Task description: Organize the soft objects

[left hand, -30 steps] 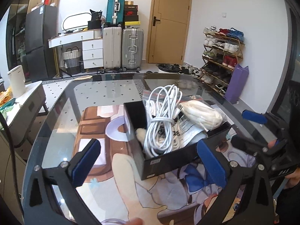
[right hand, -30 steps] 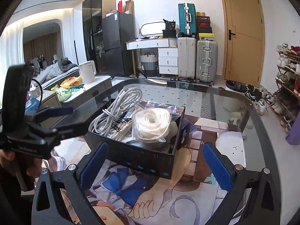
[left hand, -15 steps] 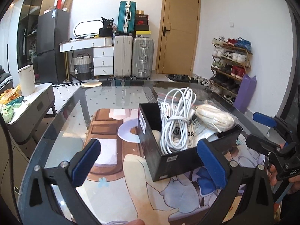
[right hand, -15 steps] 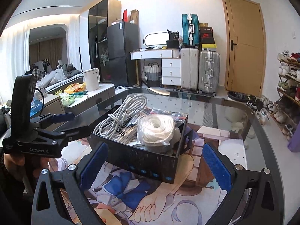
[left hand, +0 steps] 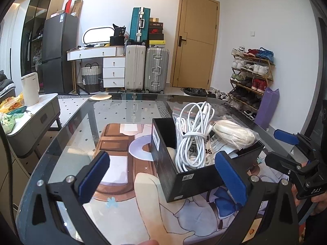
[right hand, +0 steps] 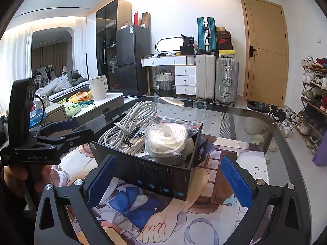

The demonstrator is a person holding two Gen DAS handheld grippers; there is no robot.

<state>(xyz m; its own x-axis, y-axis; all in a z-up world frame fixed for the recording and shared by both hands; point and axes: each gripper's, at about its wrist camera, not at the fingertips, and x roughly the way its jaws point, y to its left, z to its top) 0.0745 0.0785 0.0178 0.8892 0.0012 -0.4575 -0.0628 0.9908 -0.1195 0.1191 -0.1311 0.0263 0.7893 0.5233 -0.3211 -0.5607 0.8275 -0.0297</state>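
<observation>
two tools hover over the glass bench, neither touching anything. the left tool has its blue pads spread wide, and nothing sits between them; the right tool is spread just as wide and also empty. in the right wrist view the left tool shows again at the left edge, gripped by a hand.

one black box stands on the printed mat that covers the near part of the bench, toward the bench's right side as the left wrist camera sees it. the box is open on top and packed full. a coiled white cable stands up out of its middle, loops rising above the rim. beside it, at the box's right end in the left wrist view, lies a bundle of cream rope in a clear plastic bag, resting on the rim. under both is a printed plastic bag with black lettering.

from the right wrist camera the same box is seen from its long side, with the bagged rope nearest and the cable behind it to the left.

several things stand past the bench's far edge: suitcases, a white drawer unit, a wooden door and a shoe rack.
</observation>
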